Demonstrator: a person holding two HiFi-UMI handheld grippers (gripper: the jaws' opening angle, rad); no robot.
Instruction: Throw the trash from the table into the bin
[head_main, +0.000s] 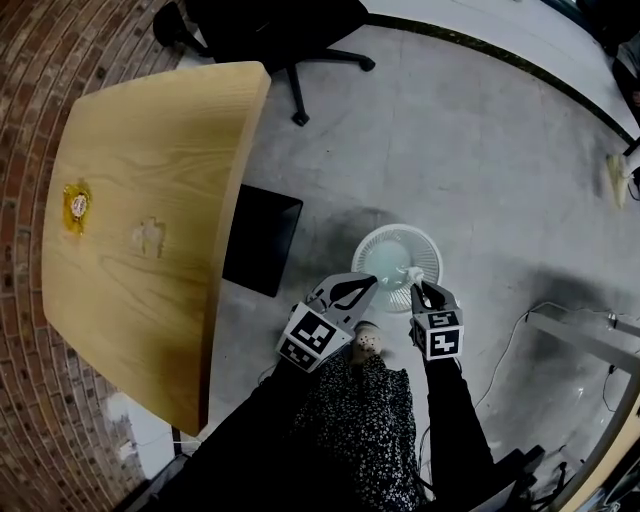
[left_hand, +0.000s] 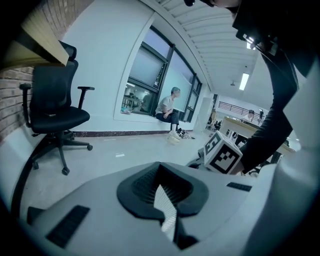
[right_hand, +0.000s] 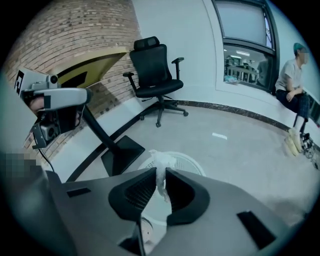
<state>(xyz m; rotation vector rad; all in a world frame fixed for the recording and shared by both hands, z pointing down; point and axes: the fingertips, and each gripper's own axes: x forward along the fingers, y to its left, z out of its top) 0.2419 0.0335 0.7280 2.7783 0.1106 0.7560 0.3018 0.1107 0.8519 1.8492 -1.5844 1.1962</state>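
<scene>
— Where's the trash?
— Your right gripper (right_hand: 161, 171) has its fingers pinched on a white scrap (right_hand: 162, 160) over the mesh bin (head_main: 365, 250) on the concrete floor (head_main: 450, 150). Left gripper (left_hand: 160, 175): fingers closed, empty. A yellow wrapper (head_main: 77, 206) lies on the wooden table (head_main: 150, 150), left.

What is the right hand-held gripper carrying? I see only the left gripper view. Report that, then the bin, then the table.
Observer: The right hand-held gripper is shut on a crumpled white scrap.
Operator: Place it against the bin.
Observer: In the head view the scrap hangs over the white mesh bin, which stands on the floor.
Operator: Now check the table.
Observer: Two pieces lie on the wooden table: a yellow wrapper and a pale crumpled piece.
</scene>
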